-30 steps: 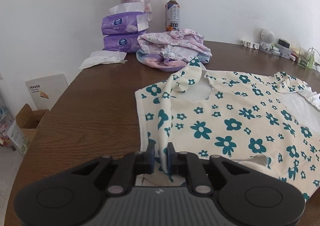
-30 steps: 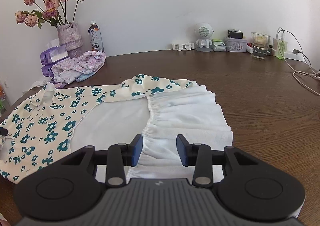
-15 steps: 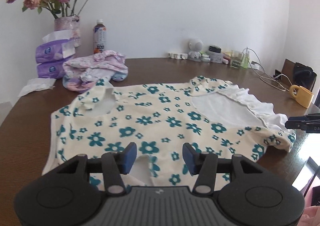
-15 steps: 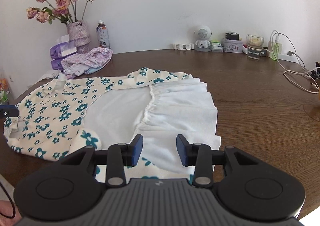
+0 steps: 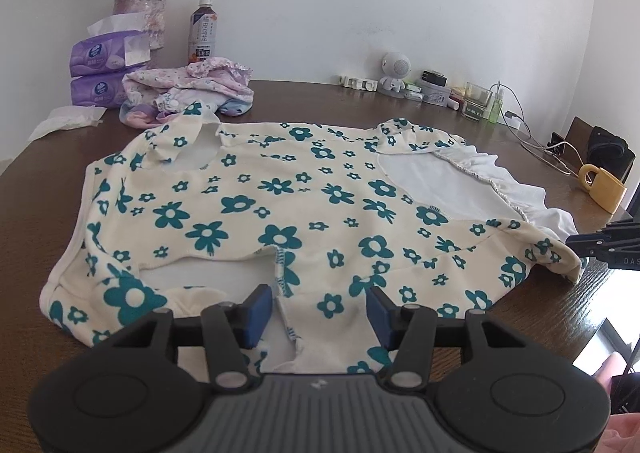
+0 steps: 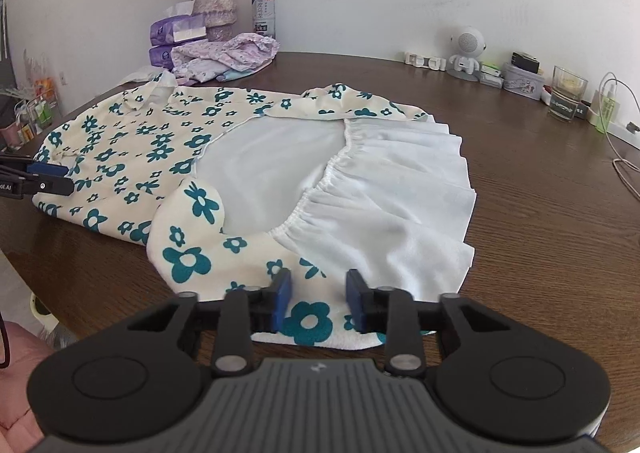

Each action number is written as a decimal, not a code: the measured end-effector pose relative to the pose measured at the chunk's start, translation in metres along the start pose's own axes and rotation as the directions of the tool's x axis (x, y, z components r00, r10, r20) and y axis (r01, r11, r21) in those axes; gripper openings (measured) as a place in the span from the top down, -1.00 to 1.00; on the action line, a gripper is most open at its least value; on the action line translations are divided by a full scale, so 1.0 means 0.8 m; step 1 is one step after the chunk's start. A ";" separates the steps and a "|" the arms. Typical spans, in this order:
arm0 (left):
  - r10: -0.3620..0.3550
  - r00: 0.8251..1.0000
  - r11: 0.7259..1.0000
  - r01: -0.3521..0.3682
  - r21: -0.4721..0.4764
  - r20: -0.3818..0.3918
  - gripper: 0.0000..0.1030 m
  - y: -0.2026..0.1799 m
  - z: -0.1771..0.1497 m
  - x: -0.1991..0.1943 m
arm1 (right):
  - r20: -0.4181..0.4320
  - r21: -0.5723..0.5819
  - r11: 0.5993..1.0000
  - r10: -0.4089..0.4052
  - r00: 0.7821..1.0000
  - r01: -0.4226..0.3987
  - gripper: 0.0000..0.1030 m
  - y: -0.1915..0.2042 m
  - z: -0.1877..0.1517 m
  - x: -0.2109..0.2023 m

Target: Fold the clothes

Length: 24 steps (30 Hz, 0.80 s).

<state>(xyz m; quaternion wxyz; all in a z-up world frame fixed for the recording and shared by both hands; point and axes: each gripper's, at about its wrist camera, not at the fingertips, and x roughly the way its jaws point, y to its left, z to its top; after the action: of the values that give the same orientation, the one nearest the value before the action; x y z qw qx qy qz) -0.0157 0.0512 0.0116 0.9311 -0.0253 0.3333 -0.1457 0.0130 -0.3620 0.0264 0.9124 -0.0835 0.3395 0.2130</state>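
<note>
Brown wooden table (image 5: 120, 125) is holding one floral dress (image 5: 280, 213), spread nearly flat from 9 to 3 o'clock, near sleeve already flipped in. Left gripper (image 5: 318, 313) hangs open over the near hem, gripping nothing. Right gripper (image 6: 319, 299) is closing around the flowered hem at 6 o'clock. Looks like most folds are left, plus the pink pile (image 5: 192, 93) at 11.

The dress (image 5: 280, 189) was soft cloth, with a smooth white skirt part (image 6: 400, 181). The bench (image 6: 540, 213) was dark wood and a bit shiny. Each claw (image 5: 316, 311) was matt black plastic with blue pads (image 5: 258, 313). The cup (image 6: 568, 95) was clear glass.
</note>
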 end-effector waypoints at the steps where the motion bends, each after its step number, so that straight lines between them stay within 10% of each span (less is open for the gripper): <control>1: 0.001 1.000 1.000 -0.001 -0.009 0.004 0.01 0.000 -0.001 0.000 | -0.003 -0.011 1.000 -0.002 1.000 0.002 0.78 0.001 0.001 -0.001; 9: 0.017 1.000 1.000 -0.016 -0.024 0.018 -0.15 -0.007 -0.002 0.000 | 0.022 -0.034 0.999 -0.001 1.000 0.002 0.97 0.001 0.001 -0.012; 14: 0.018 0.999 0.999 -0.017 -0.040 0.030 -0.16 -0.007 -0.006 -0.002 | 0.026 0.019 1.000 -0.002 1.000 0.001 0.35 -0.013 0.002 -0.003; 17: 0.022 0.999 0.999 -0.021 -0.046 0.034 -0.16 -0.007 -0.007 -0.002 | 0.026 0.021 1.000 0.020 0.999 -0.021 0.35 -0.013 0.001 0.003; 20: 0.028 0.999 0.999 -0.026 -0.043 0.036 -0.16 -0.008 -0.007 -0.002 | 0.017 -0.006 0.999 0.048 0.999 -0.048 0.92 -0.006 0.000 0.005; 24: 0.029 0.999 0.998 -0.027 -0.051 0.038 -0.16 -0.007 -0.008 -0.004 | 0.033 -0.049 0.998 0.030 0.999 -0.028 0.95 0.004 0.001 -0.006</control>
<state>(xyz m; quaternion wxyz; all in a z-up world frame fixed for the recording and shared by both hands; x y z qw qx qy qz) -0.0237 0.0467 0.0090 0.9385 -0.0470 0.3189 -0.1236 0.0088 -0.3603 0.0300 0.9125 -0.0970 0.3200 0.2358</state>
